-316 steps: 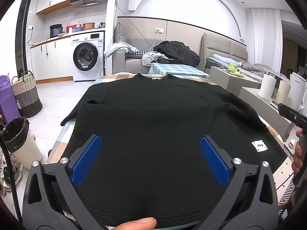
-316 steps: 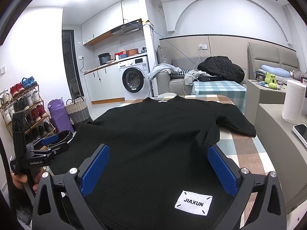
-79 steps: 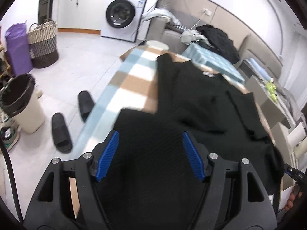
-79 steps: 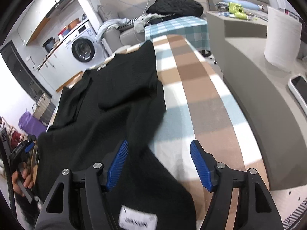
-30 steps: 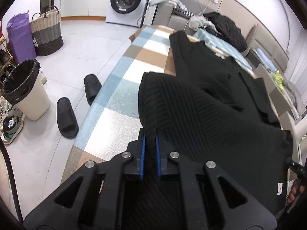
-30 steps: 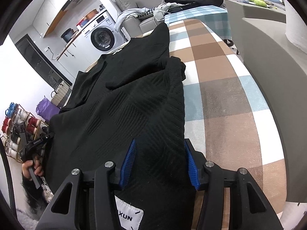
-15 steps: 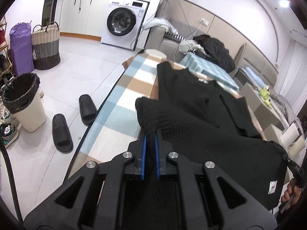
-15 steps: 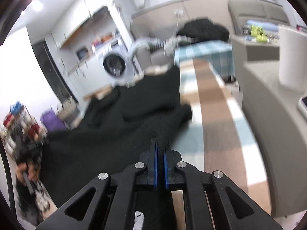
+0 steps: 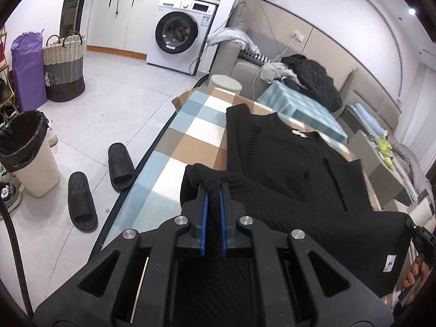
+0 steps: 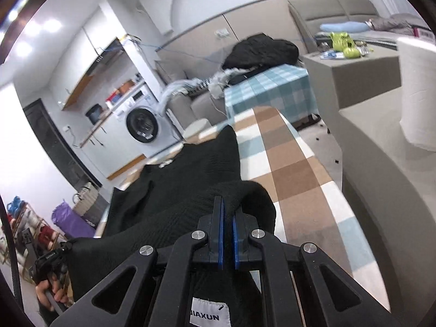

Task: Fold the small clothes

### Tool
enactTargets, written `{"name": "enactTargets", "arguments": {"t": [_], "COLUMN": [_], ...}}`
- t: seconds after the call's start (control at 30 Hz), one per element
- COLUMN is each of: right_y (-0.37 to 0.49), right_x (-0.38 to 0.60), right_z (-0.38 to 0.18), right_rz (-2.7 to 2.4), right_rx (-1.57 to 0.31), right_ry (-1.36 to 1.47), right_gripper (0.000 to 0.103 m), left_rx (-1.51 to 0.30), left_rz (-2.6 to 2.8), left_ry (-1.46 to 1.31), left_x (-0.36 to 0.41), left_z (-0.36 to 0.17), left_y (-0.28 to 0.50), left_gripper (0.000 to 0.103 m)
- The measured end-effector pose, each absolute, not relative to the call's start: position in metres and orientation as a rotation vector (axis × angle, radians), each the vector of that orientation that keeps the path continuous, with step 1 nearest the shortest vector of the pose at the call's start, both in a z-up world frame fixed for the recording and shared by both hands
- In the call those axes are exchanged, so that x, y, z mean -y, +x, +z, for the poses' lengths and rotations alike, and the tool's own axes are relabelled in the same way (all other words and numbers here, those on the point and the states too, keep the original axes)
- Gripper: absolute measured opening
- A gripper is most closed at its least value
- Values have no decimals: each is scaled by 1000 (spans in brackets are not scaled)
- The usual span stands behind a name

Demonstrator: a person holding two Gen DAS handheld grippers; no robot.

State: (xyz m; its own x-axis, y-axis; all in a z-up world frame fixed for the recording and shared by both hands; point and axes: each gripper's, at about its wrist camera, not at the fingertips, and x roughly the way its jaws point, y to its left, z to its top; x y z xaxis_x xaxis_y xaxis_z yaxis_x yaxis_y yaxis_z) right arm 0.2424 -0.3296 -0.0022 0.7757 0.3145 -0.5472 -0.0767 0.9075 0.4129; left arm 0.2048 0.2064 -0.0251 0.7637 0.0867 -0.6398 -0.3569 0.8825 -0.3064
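Pinching the black sweater [image 9: 286,163], both grippers [image 9: 214,188] [image 10: 228,204] clamp hem; slippers [image 9: 81,199] show only leftward

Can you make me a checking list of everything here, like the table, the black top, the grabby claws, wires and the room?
Surface: checked tablecloth on a long table, mostly bare beside the garment.
Job's things: black sweater, sleeves folded in, near hem lifted off the cloth; white label near the hem.
Clutter: nothing seen on the table besides the sweater.
Grippers: left gripper shut on the sweater's hem corner; right gripper shut on the other corner.
Cables: black cable at the picture's left edge.
Surroundings: washing machine, bin, slippers, basket.
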Motion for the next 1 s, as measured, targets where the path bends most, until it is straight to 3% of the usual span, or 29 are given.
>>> {"name": "enactTargets", "arguments": {"t": [0.13,0.2,0.23,0.27,0.3,0.37,0.43,0.7,0.73,0.8,0.87,0.93,1.0], "right_y": [263,267,268,266,264,264,271,298,300,303,306,308,307], "right_x": [323,321,321,324,328,335,341,318,311,302,295,291,289], "right_z": [-18,-26,-29,-32,-34,-39,-47,-64,-65,-66,-69,-71,-72], "right_rz": [172,156,141,128,120,126,127,194,188,183,192,203,203], "right_rx": [-719,-760,-784,-788,-780,-794,-836,-922,-926,-931,-939,-945,-947], "right_ry": [374,345,326,321,326,341,373,384,351,302,273,256,247], "right_gripper": [6,25,47,63,66,66,67,65,59,46,34,29,27], "left_rx": [-710,-736,-748,-759,-771,-783,-798,-877,-879,-880,-890,-895,-895], "left_rz": [270,279,285,286,288,295,287,229,228,203,189,176,181], "left_ry": [-404,-402,-402,-402,-398,-397,-412,-405,-399,-398,-385,-355,-326], "left_x": [-208,-208,-210,-211,-212,-215,-218,-209,-207,-203,-199,-192,-188], "left_z": [-40,-47,-51,-54,-58,-64,-71,-91,-91,-93,-95,-94,-93], "left_y": [237,244,246,247,249,249,250,279,281,286,287,288,289], "left_gripper": [5,6,12,21,28,56,65,65,62,48,19,12,11]}}
